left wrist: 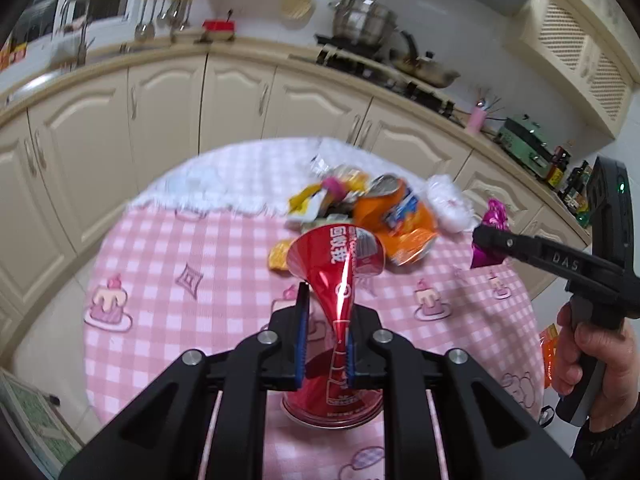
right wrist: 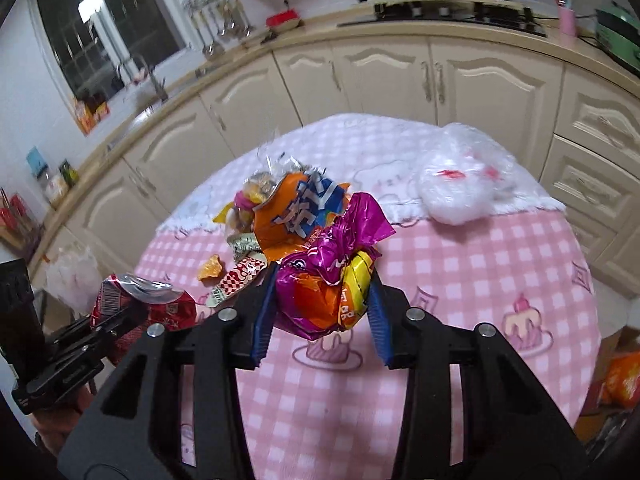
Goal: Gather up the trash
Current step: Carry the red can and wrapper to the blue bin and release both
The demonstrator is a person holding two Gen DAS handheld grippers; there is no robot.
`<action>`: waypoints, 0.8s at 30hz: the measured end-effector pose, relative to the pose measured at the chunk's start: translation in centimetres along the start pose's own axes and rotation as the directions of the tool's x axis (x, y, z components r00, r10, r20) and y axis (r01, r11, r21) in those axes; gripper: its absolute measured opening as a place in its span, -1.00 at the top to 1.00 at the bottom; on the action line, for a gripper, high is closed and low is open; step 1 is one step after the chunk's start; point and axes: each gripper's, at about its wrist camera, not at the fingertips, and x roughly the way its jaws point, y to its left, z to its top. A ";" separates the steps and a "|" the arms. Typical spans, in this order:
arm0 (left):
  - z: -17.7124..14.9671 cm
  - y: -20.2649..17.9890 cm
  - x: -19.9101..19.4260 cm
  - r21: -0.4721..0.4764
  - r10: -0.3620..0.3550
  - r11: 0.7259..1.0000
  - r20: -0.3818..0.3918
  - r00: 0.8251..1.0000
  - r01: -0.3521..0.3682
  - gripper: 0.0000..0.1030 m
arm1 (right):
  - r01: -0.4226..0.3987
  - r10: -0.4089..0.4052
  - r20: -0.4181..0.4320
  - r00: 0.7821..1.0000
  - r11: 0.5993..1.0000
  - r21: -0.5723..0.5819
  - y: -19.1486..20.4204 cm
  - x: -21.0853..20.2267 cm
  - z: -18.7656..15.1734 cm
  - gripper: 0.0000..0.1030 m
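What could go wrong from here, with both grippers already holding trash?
The left gripper pinches the crushed red can only at its thin flattened waist, so it may pivot or slip out. The crumpled magenta and yellow wrapper bulges loosely between the right gripper fingers and could slide free.

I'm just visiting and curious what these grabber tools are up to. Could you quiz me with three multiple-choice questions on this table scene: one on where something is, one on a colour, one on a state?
1. Where is the white plastic bag?
A. on the table's far side
B. in the left gripper
C. on the stove

2. What colour is the can in the left gripper?
A. green
B. red
C. silver-blue

3. What state is that can in?
A. intact
B. cut in half
C. crushed at the middle

Answers:
1 A: the white plastic bag lies on the table.
2 B: the left gripper pinches a red can.
3 C: its waist is squeezed flat.
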 end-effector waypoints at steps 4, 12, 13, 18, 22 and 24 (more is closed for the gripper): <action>0.6 -2.4 -1.8 0.011 -0.028 1.000 0.056 0.998 0.027 0.74 | -0.013 0.013 0.041 0.999 1.000 0.013 -1.9 -3.1 0.0 0.22; 2.0 -13.9 -1.9 0.099 -0.143 0.987 0.126 0.982 0.131 0.74 | 0.035 -0.047 0.158 0.986 0.996 0.078 -12.5 -11.9 0.6 0.22; 2.0 -16.2 -1.2 0.123 -0.170 0.980 0.114 0.979 0.156 0.74 | 0.049 -0.063 0.164 0.984 0.995 0.091 -13.9 -12.7 0.4 0.22; 1.1 -26.4 2.9 0.263 -0.305 0.921 0.023 0.952 0.288 0.74 | 0.176 -0.214 0.172 0.961 0.961 0.216 -23.1 -17.0 -2.5 0.22; -0.7 -33.8 7.6 0.327 -0.392 0.852 -0.120 0.912 0.409 0.74 | 0.264 -0.318 0.103 0.942 0.897 0.355 -30.4 -18.8 -6.4 0.22; -2.2 -37.0 10.5 0.337 -0.408 0.823 -0.209 0.889 0.457 0.74 | 0.291 -0.347 0.053 0.936 0.852 0.435 -34.0 -18.9 -8.9 0.22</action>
